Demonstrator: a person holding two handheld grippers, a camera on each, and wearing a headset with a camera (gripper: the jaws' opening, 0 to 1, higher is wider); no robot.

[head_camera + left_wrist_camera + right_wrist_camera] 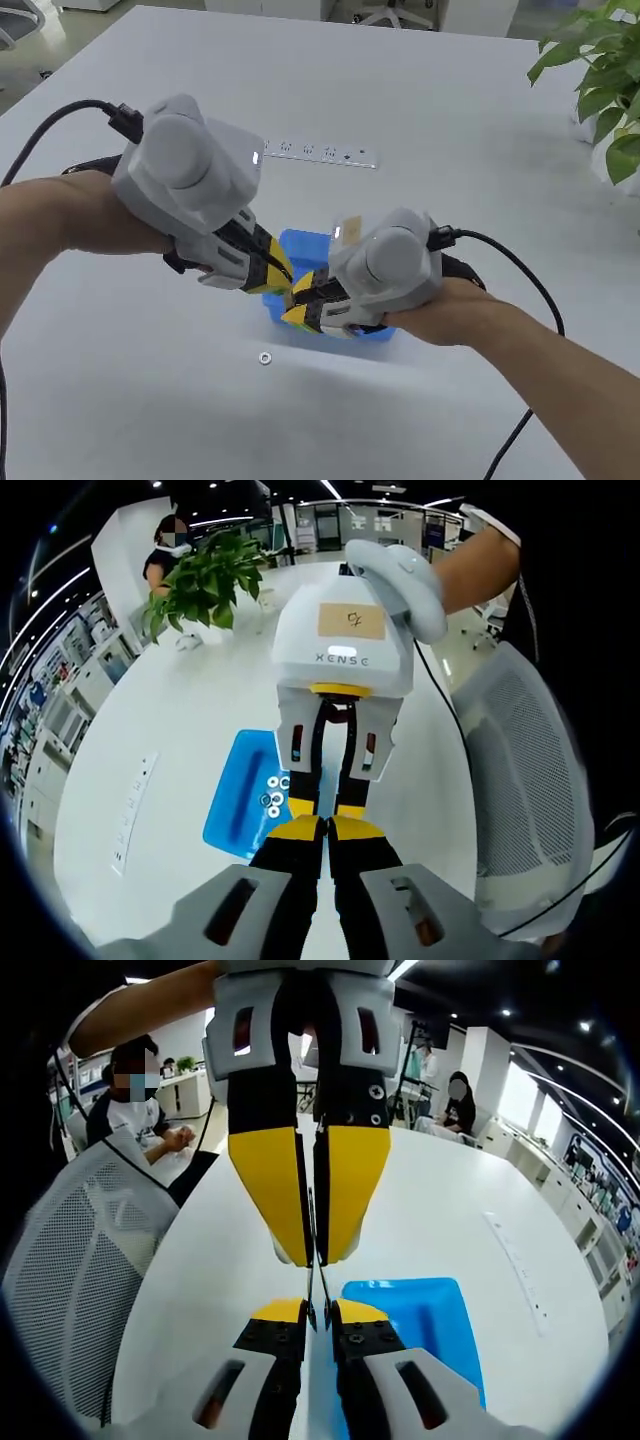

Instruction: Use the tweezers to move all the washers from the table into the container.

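Apparently the job is nearly done. Several washers [273, 792] lie in the blue container [232, 815], and one washer [264, 358] is left on the surface [450, 120], at lower centre of the head view, just below the container. The tweezers [311, 1282] sit mid-frame in the right gripper view, pinched between two nearly closed pairs of jaws. The right tool [318, 1312] grips them from the bottom of that frame and the left tool [312, 1250] from the top, tip to tip over the container.
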